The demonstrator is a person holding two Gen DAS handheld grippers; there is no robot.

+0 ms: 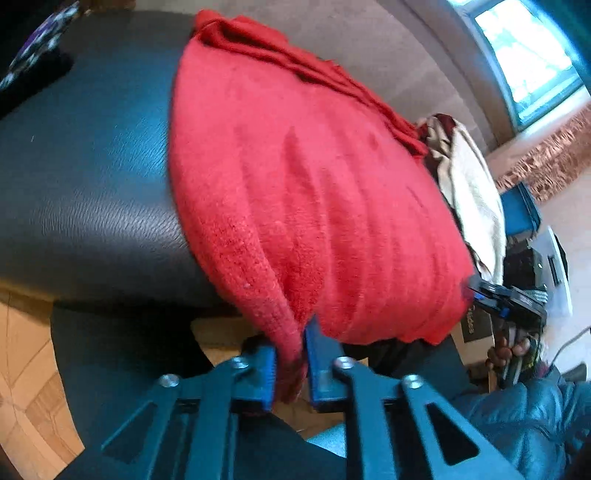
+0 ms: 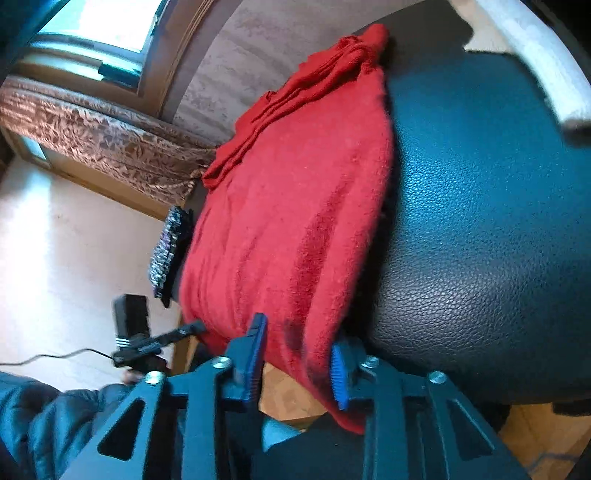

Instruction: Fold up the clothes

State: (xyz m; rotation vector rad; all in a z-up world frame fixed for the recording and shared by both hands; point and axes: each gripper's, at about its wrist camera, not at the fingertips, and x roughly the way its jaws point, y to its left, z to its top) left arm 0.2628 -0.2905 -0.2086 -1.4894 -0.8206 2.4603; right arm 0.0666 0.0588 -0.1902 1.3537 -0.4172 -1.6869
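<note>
A red knit garment lies stretched over a black leather seat, its far end bunched in folds. My left gripper is shut on the garment's near left corner, at the seat's front edge. In the right wrist view the same garment hangs over the seat edge. My right gripper has its jaws around the near right corner with a gap between the pads; the cloth passes between them. Each gripper shows small in the other's view, the right and the left, at the garment's corners.
A pile of cream and dark clothes lies beyond the garment. A patterned dark cloth lies at the seat's side. A window and a brown curtain are behind. A white armrest curves at the far right. Pale floor lies below.
</note>
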